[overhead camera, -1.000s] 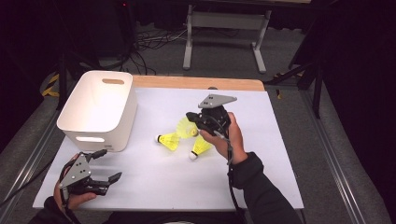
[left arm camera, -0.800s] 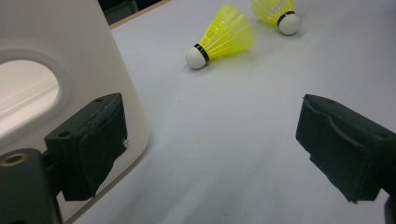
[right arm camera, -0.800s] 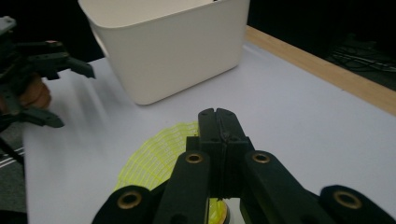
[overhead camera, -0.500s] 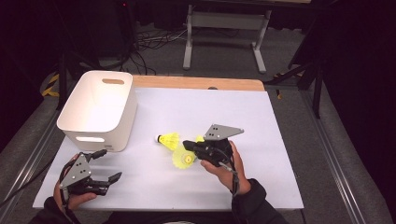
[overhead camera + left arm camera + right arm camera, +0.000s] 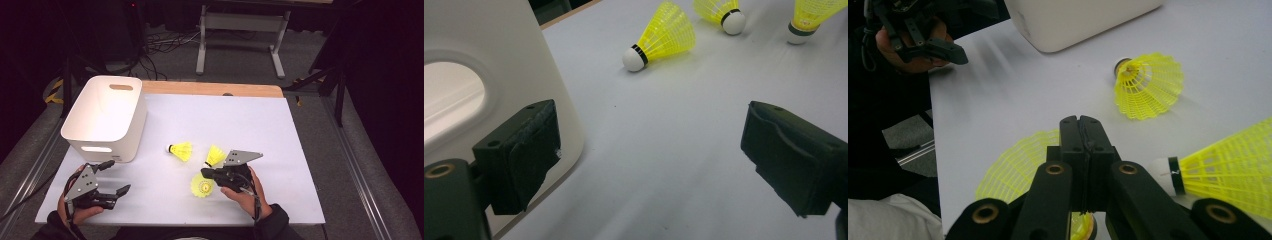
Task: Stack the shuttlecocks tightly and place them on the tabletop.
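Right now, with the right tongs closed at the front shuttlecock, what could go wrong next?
1. The right tongs seem to pinch only the thin mesh skirt of the front shuttlecock; it may slip out or get crushed when lifted.
2. A second shuttlecock lies close beside those tongs; a sideways swing could knock it away.
3. The open left tongs sit near the white bin, so they might bump its wall.
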The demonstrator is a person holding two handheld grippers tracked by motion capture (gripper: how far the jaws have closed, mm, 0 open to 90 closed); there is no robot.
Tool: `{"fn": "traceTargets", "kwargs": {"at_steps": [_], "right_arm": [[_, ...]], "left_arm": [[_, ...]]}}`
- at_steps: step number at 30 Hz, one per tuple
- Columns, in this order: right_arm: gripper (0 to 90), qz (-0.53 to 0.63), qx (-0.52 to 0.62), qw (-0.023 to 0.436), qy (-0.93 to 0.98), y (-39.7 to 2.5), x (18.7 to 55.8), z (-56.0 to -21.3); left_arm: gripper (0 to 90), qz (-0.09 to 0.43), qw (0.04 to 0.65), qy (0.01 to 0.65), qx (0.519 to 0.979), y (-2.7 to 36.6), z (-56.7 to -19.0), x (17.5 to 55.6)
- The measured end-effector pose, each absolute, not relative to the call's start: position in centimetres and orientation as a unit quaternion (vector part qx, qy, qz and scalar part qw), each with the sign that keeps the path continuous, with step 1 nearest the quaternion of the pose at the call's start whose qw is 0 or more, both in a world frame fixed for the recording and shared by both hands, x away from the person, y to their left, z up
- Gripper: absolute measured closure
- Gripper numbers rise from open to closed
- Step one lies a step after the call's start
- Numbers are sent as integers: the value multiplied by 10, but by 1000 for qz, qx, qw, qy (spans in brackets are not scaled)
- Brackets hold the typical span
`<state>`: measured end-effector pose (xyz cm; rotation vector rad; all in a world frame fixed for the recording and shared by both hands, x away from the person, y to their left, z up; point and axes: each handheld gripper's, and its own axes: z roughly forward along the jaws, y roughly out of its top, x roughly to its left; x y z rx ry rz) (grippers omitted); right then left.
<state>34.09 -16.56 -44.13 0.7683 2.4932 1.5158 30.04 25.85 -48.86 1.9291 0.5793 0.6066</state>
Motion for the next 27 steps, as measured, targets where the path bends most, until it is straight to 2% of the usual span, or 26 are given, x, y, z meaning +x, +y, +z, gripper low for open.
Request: {"fn": "traceTargets", "kwargs": {"at_steps": [27], "right_arm": [[654, 416, 269, 92, 864, -223, 344, -472]], "left_arm": [[97, 250, 493, 236, 799, 257, -489, 301]]}}
